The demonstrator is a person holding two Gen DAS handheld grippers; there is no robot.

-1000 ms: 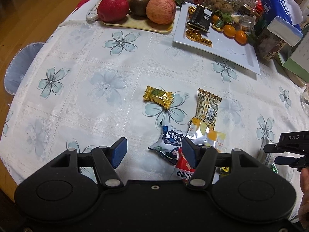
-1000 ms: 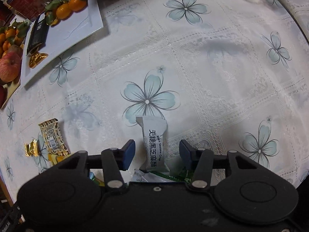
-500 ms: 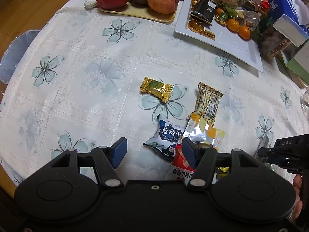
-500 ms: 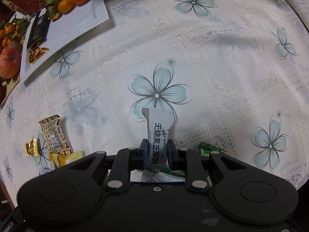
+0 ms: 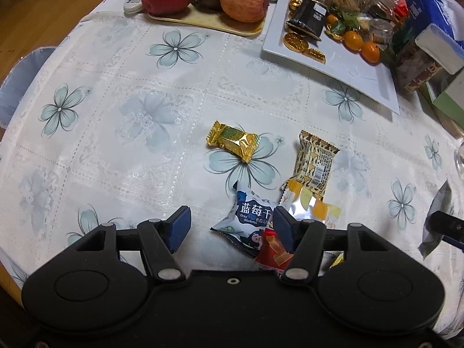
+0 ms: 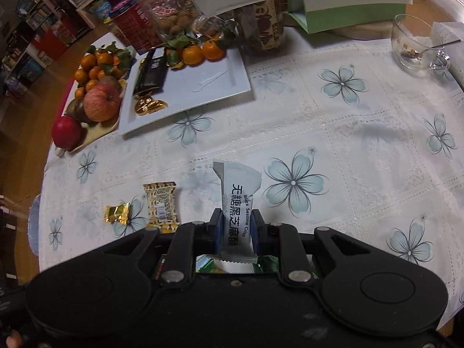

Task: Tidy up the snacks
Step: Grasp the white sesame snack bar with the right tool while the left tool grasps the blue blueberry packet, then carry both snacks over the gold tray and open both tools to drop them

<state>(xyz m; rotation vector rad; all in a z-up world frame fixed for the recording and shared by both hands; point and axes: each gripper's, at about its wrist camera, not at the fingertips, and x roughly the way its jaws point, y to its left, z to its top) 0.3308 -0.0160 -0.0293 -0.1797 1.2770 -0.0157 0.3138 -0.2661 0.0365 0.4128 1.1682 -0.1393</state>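
Floral lace cloth covers the counter (image 5: 121, 110), with a fruit tray and a white plate (image 6: 203, 87) at its far side, well ahead of both tools. That plate already carries a black packet (image 6: 150, 71), gold coins and small oranges, so some sorting looks done, though most remains.

The right tool (image 6: 234, 229) has its fingers pressed together on the lower half of a white sesame crisp packet (image 6: 237, 200), which sticks forward from the jaws and seems lifted clear of the cloth; the plate lies ahead and to its left. A green wrapper shows just beneath its body.

The left tool (image 5: 229, 227) stands wide apart, gripping nothing. A blueberry packet (image 5: 252, 217) lies between its fingers, nearer the right one, with a red packet (image 5: 272, 249) partly under that finger. Just ahead are a silver-and-yellow packet (image 5: 310, 203), a patterned beige bar (image 5: 316, 162) and a gold candy (image 5: 233, 140), all loose on the cloth.

Judging by this, one snack is in transit and at least five still wait.
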